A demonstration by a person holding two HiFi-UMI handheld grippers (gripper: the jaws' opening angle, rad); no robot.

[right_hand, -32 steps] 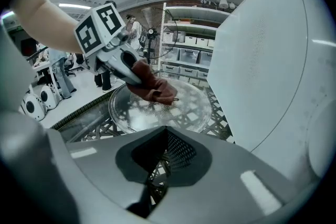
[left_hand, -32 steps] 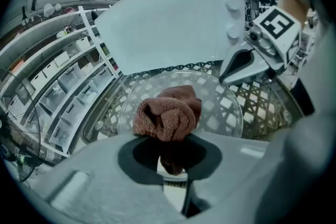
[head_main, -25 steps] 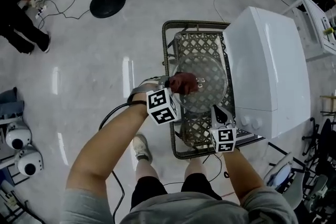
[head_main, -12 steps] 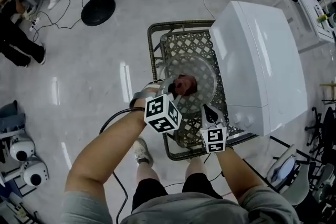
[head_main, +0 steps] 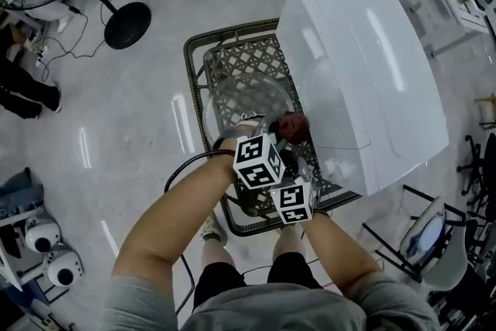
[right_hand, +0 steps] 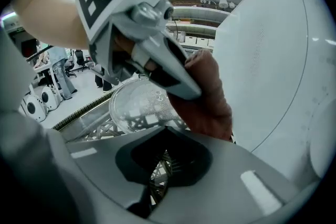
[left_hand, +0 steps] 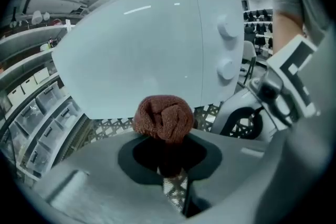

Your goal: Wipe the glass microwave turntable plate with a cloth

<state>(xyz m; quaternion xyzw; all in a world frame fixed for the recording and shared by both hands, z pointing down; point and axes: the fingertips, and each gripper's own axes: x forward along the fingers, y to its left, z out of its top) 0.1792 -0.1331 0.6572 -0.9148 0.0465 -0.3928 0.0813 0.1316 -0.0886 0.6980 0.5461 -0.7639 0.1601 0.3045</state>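
One cloth [left_hand: 163, 117]: balled and clenched in my left hand-held gripper [left_hand: 164, 152], at the plate's right rim beside the microwave [head_main: 356, 66].
Right hand-held gripper [right_hand: 157, 165]: jaws nearly together, nothing between them, at the worktop's near edge.
Plate [head_main: 246, 106]: lying mid-worktop [head_main: 191, 66].
Progress: wiping looks under way. I can't tell how clean the glass is, and the far side probably remains.

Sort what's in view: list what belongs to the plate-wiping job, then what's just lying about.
Job: round clear glass turntable plate; reddish-brown bunched cloth; left tongs gripping that cloth; dark metal lattice table under it.
Lying about: white box-shaped appliance with two knobs; black round fan base on the floor.
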